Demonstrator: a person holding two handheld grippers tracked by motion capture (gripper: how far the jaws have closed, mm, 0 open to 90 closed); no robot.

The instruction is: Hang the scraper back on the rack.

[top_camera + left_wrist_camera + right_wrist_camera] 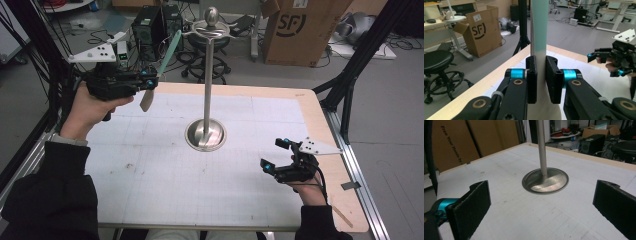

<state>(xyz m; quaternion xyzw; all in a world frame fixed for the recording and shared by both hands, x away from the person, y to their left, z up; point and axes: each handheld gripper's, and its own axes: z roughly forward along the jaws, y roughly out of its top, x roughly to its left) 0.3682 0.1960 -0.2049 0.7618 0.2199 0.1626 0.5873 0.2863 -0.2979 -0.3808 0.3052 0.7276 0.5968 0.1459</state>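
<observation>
High view shows the left hand-held gripper [148, 80] clamped on a mint-handled spatula [161, 70] above the bench [280, 95], left of the steel stand [206, 131], while the right hand-held gripper [274, 154] gapes empty.

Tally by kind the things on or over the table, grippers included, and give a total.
Handheld grippers: 2, the left gripper and the right gripper
Metal stands: 1, the steel stand, whose round base sits on the table
Utensils: 1, the mint-green utensil, clamped in the left gripper and held above the table
Total: 4
</observation>
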